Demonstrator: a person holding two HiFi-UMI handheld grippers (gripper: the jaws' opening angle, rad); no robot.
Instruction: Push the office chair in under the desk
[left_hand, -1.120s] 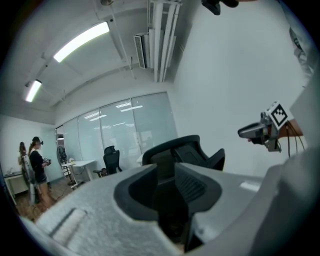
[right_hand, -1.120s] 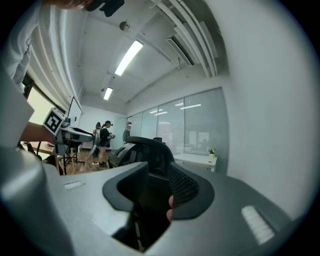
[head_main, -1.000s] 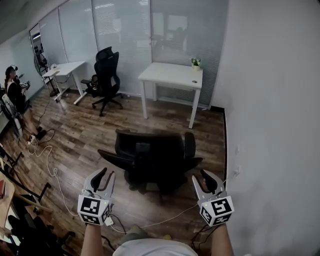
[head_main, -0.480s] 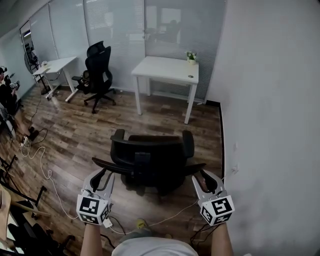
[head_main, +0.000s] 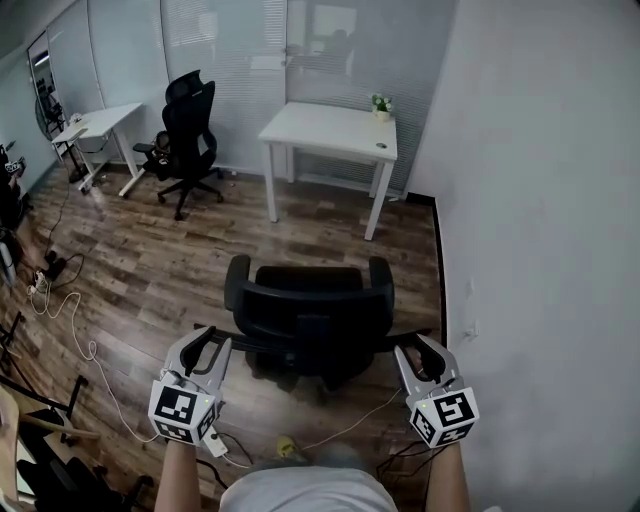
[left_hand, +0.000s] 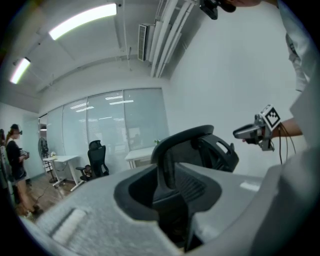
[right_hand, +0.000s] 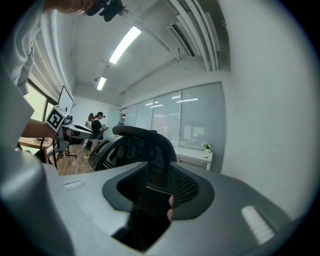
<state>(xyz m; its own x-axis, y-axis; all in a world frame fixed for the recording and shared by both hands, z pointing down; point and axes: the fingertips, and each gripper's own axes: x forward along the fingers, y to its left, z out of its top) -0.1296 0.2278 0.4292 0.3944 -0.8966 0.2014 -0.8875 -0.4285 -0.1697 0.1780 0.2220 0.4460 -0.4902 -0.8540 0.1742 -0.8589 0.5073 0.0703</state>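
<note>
Office chair (head_main: 310, 310), black and mesh-backed, stands on the wooden floor (head_main: 150, 270) with its backrest (head_main: 312, 296) toward the person and its seat facing the white desk (head_main: 330, 130), from which it is still well apart. The left gripper (head_main: 207, 345) takes the backrest's left edge and the right gripper (head_main: 421, 348) its right edge. In each gripper view a dark frame member stands in the half-closed jaws, which appear to be clamped on it, though the close wide-angle picture leaves the pad contact uncertain. By judgement the chair is fairly heavy but free-rolling and apt to swivel, so the stiff rim, not the yielding mesh, is the place to hold, with even pressure from both sides. A loose cable (head_main: 340, 425) lies behind its base.
</note>
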